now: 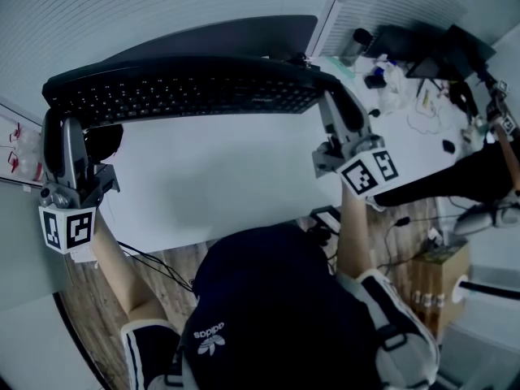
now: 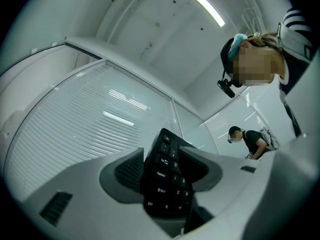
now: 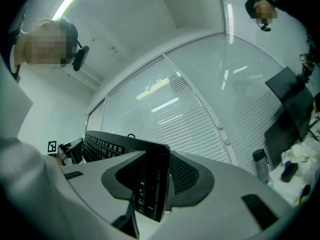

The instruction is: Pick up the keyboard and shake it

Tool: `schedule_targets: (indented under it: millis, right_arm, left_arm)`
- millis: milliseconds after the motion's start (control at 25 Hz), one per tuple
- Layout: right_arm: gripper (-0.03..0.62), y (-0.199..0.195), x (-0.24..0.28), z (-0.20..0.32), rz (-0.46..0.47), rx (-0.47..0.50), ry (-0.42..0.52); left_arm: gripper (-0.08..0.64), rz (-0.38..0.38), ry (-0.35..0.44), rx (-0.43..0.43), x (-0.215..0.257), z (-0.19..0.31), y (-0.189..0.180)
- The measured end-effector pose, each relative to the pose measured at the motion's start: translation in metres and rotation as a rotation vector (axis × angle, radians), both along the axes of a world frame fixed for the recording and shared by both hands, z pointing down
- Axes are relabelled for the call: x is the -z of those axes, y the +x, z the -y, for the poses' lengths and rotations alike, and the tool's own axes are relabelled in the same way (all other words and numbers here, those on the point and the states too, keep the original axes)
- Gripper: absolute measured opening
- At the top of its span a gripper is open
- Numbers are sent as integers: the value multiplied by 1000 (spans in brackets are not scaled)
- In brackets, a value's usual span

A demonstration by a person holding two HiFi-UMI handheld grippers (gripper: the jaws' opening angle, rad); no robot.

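Left hand-held gripper (image 1: 63, 132) clenched on the left end of the keyboard (image 1: 187, 94); right hand-held gripper (image 1: 335, 108) clenched on its right end. Keyboard spans upper frame, seemingly raised above the white worktop (image 1: 227, 185); the gap is hard to judge.

Office: white desk (image 1: 244, 177), monitor (image 3: 290, 106), glass partitions (image 3: 190, 114), blinds (image 2: 100, 129).

Matt black plastic keyboard (image 1: 187, 89), smooth white table (image 1: 244, 177)
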State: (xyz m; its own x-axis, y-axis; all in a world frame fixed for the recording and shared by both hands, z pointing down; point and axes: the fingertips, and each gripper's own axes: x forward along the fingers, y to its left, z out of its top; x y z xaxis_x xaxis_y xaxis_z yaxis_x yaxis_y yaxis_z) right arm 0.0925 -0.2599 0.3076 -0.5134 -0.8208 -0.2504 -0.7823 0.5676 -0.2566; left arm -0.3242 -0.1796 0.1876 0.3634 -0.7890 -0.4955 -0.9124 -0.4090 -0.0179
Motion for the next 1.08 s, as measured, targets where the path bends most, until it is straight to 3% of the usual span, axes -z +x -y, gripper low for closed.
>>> schedule_targets:
  millis: [280, 480, 800, 1080]
  right_arm:
    - [129, -5, 9, -1, -51, -3, 21]
    - [129, 2, 2, 2, 4, -13, -4]
    - [129, -5, 9, 2, -22, 0, 10]
    - [127, -8, -21, 24, 7, 20, -73]
  left_arm:
    - [218, -5, 1, -13, 0, 1, 0]
    - [218, -13, -2, -22, 1, 4, 2]
    - [218, -37, -5, -45, -1, 2, 0]
    - [203, -167, -94, -123, -43, 15, -13]
